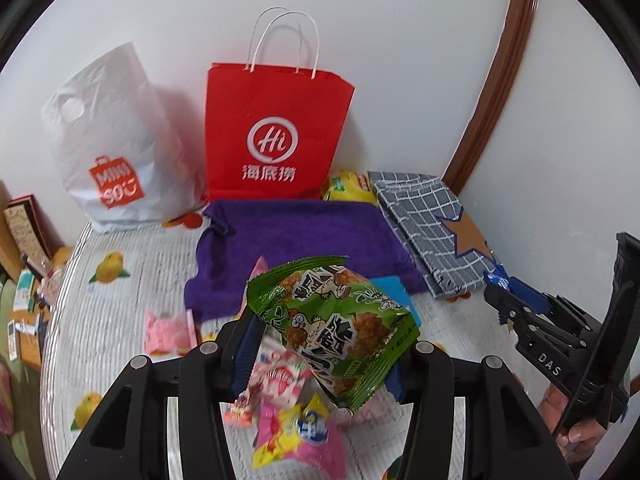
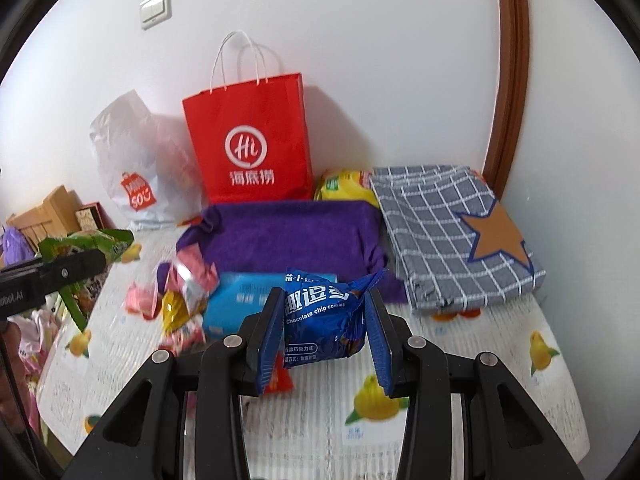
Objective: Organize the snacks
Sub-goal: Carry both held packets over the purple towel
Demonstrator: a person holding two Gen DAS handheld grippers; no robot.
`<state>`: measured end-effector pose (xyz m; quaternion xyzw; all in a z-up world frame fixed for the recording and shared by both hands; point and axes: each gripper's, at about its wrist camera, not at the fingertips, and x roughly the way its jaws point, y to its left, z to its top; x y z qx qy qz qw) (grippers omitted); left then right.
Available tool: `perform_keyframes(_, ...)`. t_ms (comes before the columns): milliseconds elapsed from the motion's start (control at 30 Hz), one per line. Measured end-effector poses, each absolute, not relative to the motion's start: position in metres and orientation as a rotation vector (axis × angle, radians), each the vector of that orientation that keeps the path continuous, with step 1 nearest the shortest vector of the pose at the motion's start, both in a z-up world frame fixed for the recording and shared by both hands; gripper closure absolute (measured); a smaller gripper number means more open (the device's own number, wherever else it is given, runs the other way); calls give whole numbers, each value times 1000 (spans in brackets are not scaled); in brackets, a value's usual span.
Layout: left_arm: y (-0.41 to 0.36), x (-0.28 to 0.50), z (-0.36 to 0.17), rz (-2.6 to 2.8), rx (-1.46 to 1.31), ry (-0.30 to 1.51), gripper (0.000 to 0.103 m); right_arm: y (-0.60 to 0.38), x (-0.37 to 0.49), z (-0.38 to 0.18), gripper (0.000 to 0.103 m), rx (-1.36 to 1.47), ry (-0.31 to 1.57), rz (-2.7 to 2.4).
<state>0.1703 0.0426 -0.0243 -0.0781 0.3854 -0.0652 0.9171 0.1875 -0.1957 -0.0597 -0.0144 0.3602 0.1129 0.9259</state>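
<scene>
Clamped between my left gripper's jaws is the green snack bag, held over the pink packets near the table's front edge; my right gripper pinches the blue cookie packet above mid-table

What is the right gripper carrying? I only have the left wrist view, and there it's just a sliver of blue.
Observer: The right gripper is shut on a blue cookie packet that reads "Chocolate chip cookies".
Operator: What's the blue thing behind my green snack bag?
Observer: A light blue pack, lying flat beside the purple towel.
Operator: Is the checked cloth plain?
Observer: No, the checked cloth carries a whole brown star.
</scene>
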Motion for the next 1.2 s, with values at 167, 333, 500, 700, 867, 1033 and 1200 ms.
perform_keyframes(167, 42, 200, -16, -135, -153, 794, 54, -185, 219, -52, 63, -33, 726, 238)
perform_keyframes(333, 51, 231, -12, -106, -147, 793, 54, -169, 256, -47, 63, -29, 712, 249)
perform_keyframes(500, 66, 265, -11, -82, -149, 800, 54, -153, 292, -51, 63, -16, 731, 274)
perform_keyframes(700, 82, 306, -18, -68, -183, 817, 54, -133, 327, -54, 63, -43, 730, 280)
perform_keyframes(867, 97, 340, -29, -49, -217, 831, 54, -125, 363, -61, 63, -46, 732, 291)
perform_keyframes(1033, 104, 365, -57, -25, -205, 860, 54, -127, 393, -81, 63, -45, 744, 292)
perform_keyframes(1200, 105, 383, -87, -7, -172, 933, 54, -133, 418, -117, 63, -39, 836, 294)
